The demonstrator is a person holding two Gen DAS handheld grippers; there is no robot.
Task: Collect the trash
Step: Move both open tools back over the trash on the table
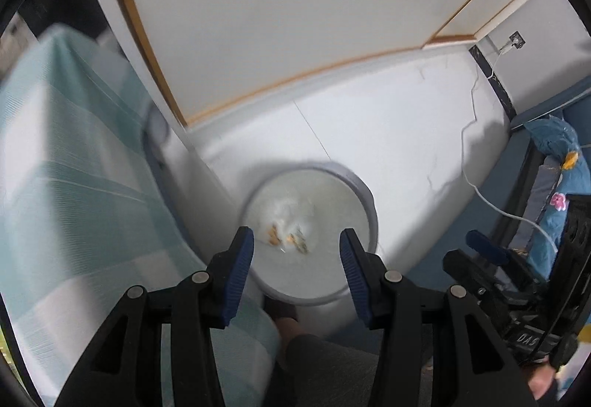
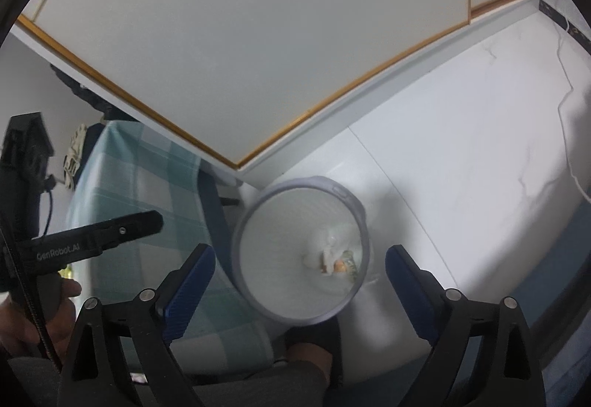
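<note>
Below, trash (image 1: 290, 238) in bin (image 1: 364, 198), left gripper (image 1: 297, 259) fingers apart, empty

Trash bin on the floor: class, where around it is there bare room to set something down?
Bare white floor lies right of the trash bin, between the baseboard and the white cable. It is crowded left, where the checked cloth stands close beside the bin, and below, by the person's foot.
</note>
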